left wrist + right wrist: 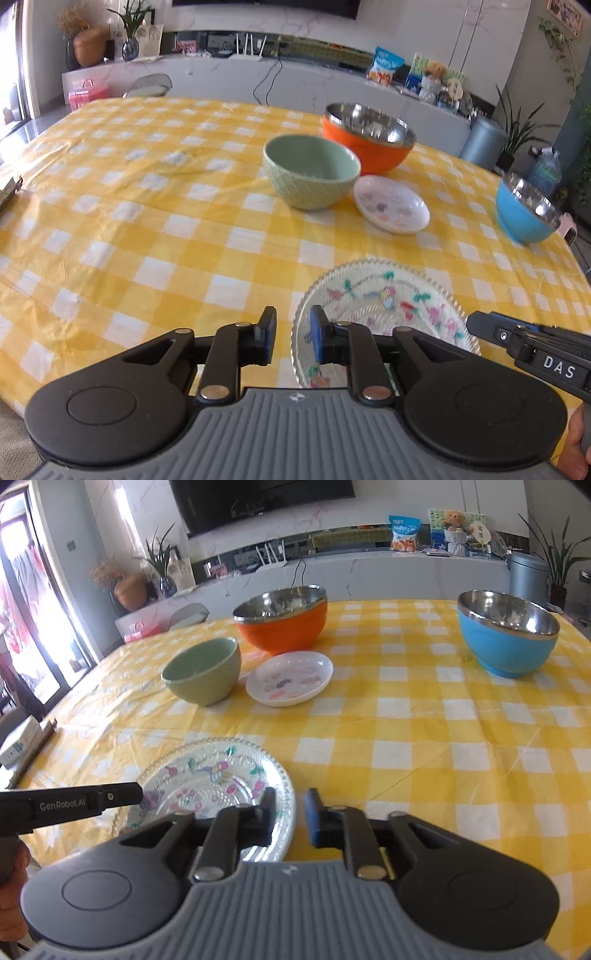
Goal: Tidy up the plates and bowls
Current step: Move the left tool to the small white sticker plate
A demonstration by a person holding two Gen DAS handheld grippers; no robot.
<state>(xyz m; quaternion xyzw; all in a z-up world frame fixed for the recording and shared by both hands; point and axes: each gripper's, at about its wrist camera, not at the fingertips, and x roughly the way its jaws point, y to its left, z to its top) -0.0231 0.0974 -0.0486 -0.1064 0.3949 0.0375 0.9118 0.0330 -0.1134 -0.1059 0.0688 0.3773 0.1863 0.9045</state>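
A clear glass plate (388,295) (207,775) with a coloured flower pattern lies flat near the table's front edge. My left gripper (293,334) is open, its two pads either side of the plate's left rim without pressing on it. My right gripper (291,816) is open too, and the plate's right rim lies between its pads. Further back stand a green bowl (312,170) (203,675), an orange steel-lined bowl (369,140) (284,624) and a small white plate (391,205) (290,679). A blue steel-lined bowl (524,210) (509,635) stands apart on the right.
The table wears a yellow and white checked cloth (147,221). A box and a wooden strip (22,746) lie at its left edge. A chair back (147,85) rises behind the far edge, with a long white cabinet (369,572) beyond.
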